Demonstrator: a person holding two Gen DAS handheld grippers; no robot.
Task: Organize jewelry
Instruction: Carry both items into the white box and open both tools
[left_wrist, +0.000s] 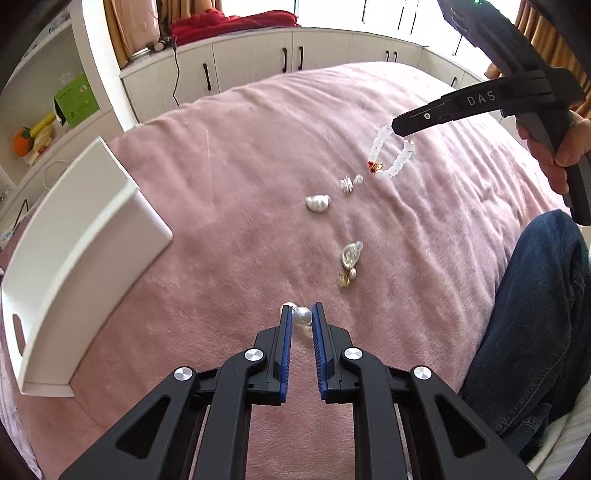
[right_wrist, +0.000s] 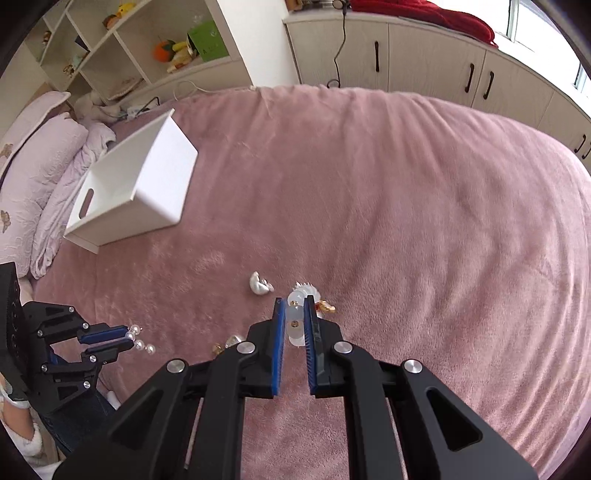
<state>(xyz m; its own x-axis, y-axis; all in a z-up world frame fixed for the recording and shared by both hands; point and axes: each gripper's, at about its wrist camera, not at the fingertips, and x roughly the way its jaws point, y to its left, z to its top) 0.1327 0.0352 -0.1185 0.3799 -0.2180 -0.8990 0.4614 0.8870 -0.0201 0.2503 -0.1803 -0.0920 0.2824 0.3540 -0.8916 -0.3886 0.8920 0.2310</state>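
My left gripper (left_wrist: 302, 314) is shut on a pearl piece (left_wrist: 301, 316), held just above the pink blanket; it also shows in the right wrist view (right_wrist: 130, 336) with pearls (right_wrist: 142, 345) hanging from it. My right gripper (right_wrist: 295, 306) is shut on a white bead bracelet (right_wrist: 296, 317); in the left wrist view the bracelet (left_wrist: 391, 157) hangs from that gripper (left_wrist: 397, 125) above the bed. Loose on the blanket lie a white shell-like piece (left_wrist: 317, 203), a small silver piece (left_wrist: 349, 183), a silver pendant (left_wrist: 351, 254) and a gold earring (left_wrist: 346, 278).
A white open box (left_wrist: 85, 236) with a handle slot sits on the bed at left, also in the right wrist view (right_wrist: 136, 184). Pillows (right_wrist: 33, 162) lie beyond it. A person's jeans-clad leg (left_wrist: 535, 317) is at right. White cabinets (left_wrist: 258, 62) line the far side.
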